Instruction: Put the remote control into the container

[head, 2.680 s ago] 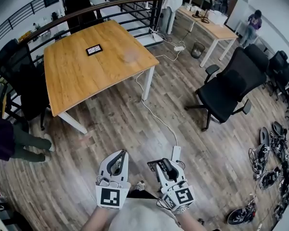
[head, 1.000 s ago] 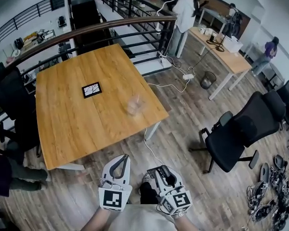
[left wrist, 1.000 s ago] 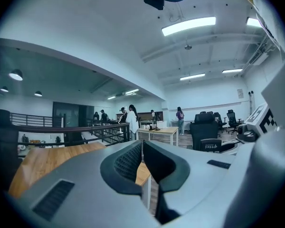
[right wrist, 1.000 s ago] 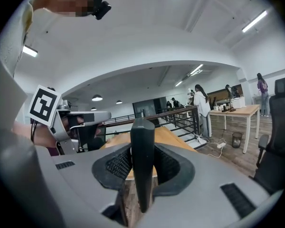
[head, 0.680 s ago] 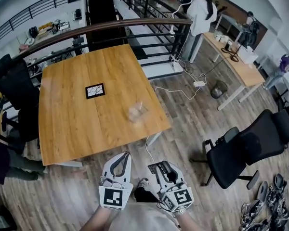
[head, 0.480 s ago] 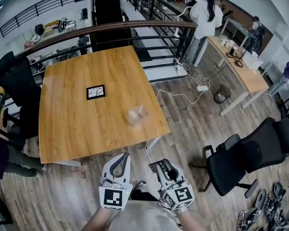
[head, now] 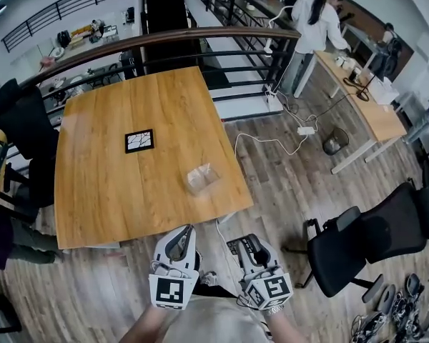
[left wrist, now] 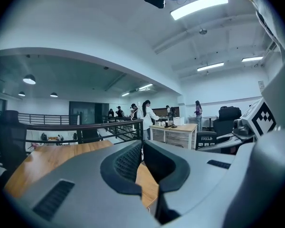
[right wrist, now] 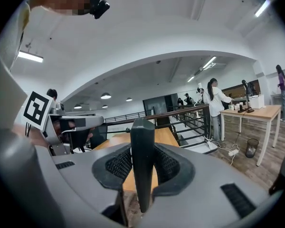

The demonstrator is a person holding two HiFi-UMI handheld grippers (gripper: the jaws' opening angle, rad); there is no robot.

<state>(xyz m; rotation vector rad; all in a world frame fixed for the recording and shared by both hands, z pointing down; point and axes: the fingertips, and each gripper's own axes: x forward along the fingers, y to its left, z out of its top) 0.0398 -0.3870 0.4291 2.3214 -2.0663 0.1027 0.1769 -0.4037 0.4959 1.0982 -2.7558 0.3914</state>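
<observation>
The left gripper (head: 179, 240) and right gripper (head: 251, 246) are light grey plastic shells that taper to rounded noses, each with a dark opening in its top. Both carry white cubes (head: 169, 291) printed with black square markers (one marker to each face that shows). Inside the jaws sit black pads (left wrist: 127, 163) with a fine ribbed texture, set in dark surrounds. Narrow dark slots (left wrist: 52, 198) are cut into the grey shell on either side. The person wears a pale top (head: 207, 326).

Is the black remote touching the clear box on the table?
Apart. Head view: the clear plastic container sits on the wooden table; the right gripper holds the black remote above the floor.
</observation>
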